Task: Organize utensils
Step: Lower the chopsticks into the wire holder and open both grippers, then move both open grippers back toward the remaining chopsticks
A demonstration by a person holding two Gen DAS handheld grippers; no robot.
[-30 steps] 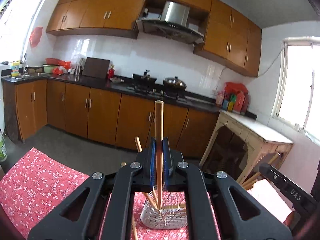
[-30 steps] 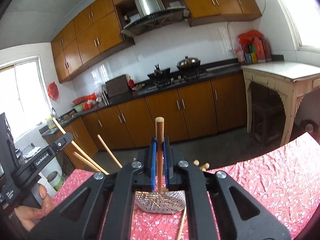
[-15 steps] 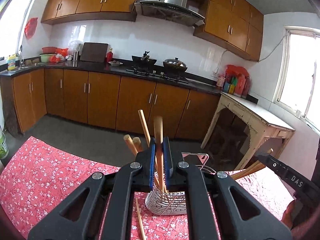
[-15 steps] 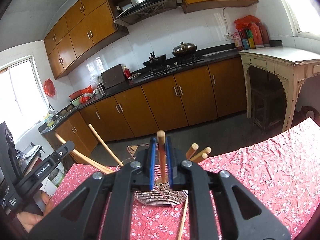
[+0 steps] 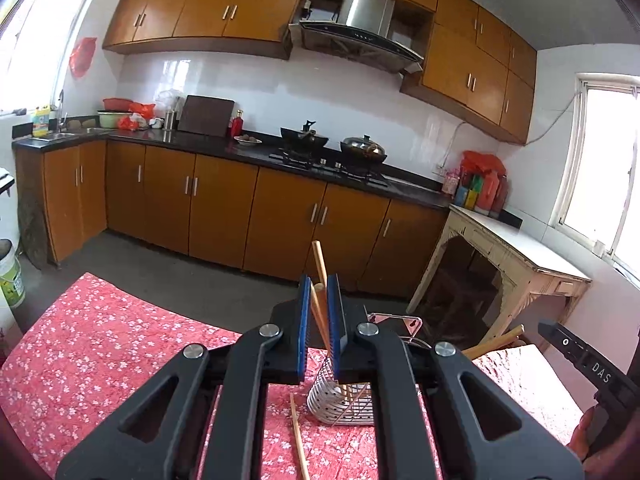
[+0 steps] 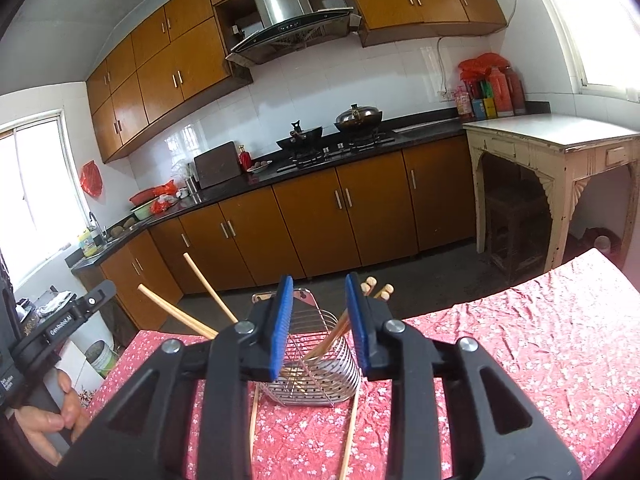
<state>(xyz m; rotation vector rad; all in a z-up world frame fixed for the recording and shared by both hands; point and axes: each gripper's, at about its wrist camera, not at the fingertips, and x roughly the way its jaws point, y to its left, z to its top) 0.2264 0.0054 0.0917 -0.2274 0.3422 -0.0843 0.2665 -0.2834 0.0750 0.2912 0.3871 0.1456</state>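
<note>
Dropped chopstick into wire holder (image 6: 316,364); right gripper (image 6: 318,320) jaws opening, empty. Left gripper (image 5: 319,326) clenched on chopstick (image 5: 320,308) above holder. Risk: tilted stick misses rim, joins strays on cloth (image 6: 540,352).

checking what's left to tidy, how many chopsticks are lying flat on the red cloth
2: one chopstick left of the basket, another chopstick right of it; more may be hidden.
</note>
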